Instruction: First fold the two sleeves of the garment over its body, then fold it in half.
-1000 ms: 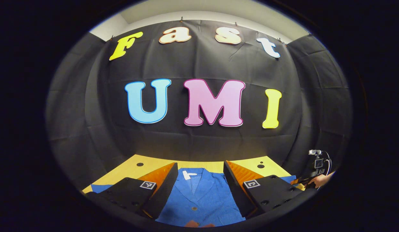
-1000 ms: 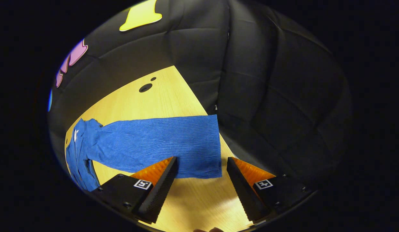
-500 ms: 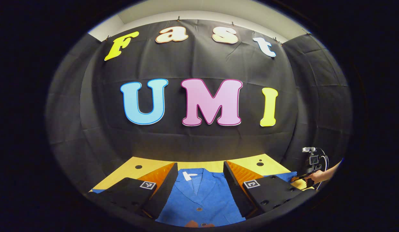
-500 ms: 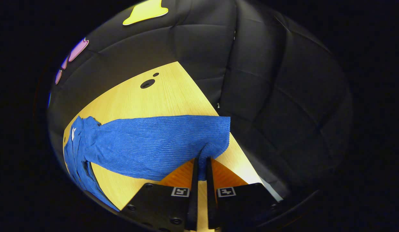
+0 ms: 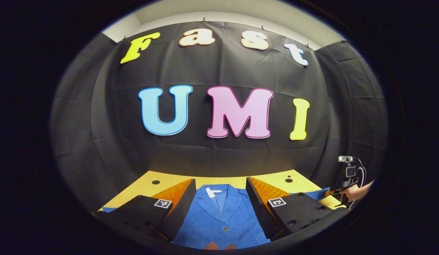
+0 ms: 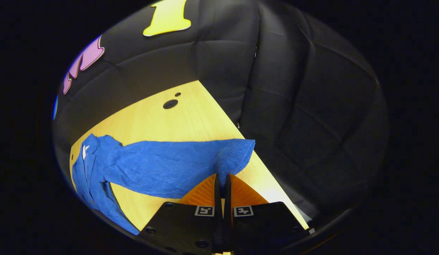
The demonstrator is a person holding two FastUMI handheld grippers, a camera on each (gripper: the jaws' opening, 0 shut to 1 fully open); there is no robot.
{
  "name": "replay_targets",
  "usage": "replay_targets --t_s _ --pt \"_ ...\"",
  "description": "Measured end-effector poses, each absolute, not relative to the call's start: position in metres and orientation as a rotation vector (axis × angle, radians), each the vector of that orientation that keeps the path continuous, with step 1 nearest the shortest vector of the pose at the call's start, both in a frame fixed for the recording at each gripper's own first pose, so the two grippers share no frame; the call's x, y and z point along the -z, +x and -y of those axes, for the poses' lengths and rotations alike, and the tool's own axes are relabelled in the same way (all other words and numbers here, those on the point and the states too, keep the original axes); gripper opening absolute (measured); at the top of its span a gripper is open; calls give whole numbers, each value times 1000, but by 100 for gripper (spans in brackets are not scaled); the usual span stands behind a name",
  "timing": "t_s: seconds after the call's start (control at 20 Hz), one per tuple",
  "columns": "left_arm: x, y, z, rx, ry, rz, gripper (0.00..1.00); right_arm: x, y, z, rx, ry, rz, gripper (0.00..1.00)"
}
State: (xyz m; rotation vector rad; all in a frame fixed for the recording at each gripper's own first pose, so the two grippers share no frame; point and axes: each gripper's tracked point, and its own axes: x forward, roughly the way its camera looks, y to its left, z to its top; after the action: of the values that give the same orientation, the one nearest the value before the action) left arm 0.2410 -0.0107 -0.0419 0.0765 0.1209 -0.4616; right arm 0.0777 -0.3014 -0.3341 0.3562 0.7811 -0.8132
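In the right gripper view, the right gripper [image 6: 222, 177] is clamped on the cuff edge of the blue ribbed fabric garment's [image 6: 159, 166] one outstretched sleeve, which runs toward 9 o'clock over the yellow wooden table [image 6: 176, 120]. The left gripper [image 5: 219, 196] gapes wide, holding nothing, above the garment's collar at 12 o'clock.

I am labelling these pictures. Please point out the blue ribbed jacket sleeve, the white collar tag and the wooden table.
blue ribbed jacket sleeve [image 6: 162, 164]: right gripper view, mid-length of it.
white collar tag [image 5: 212, 192]: left gripper view, tag's middle.
wooden table [image 6: 159, 124]: right gripper view, bare top beyond the sleeve.
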Motion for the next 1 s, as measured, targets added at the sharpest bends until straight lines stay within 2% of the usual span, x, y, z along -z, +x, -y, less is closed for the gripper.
replay_targets --t_s 0.25,0.5,0.8,1.0 --pt "44 251 -31 490 60 -121 81 238 97 243 772 254 -651 5" --pt "57 268 -98 456 79 -124 81 161 132 167 704 169 -560 5" --pt "75 292 -172 353 45 -153 81 82 218 79 563 76 -454 5" --pt "90 301 -219 263 20 -183 81 72 295 -7 402 66 -437 4"
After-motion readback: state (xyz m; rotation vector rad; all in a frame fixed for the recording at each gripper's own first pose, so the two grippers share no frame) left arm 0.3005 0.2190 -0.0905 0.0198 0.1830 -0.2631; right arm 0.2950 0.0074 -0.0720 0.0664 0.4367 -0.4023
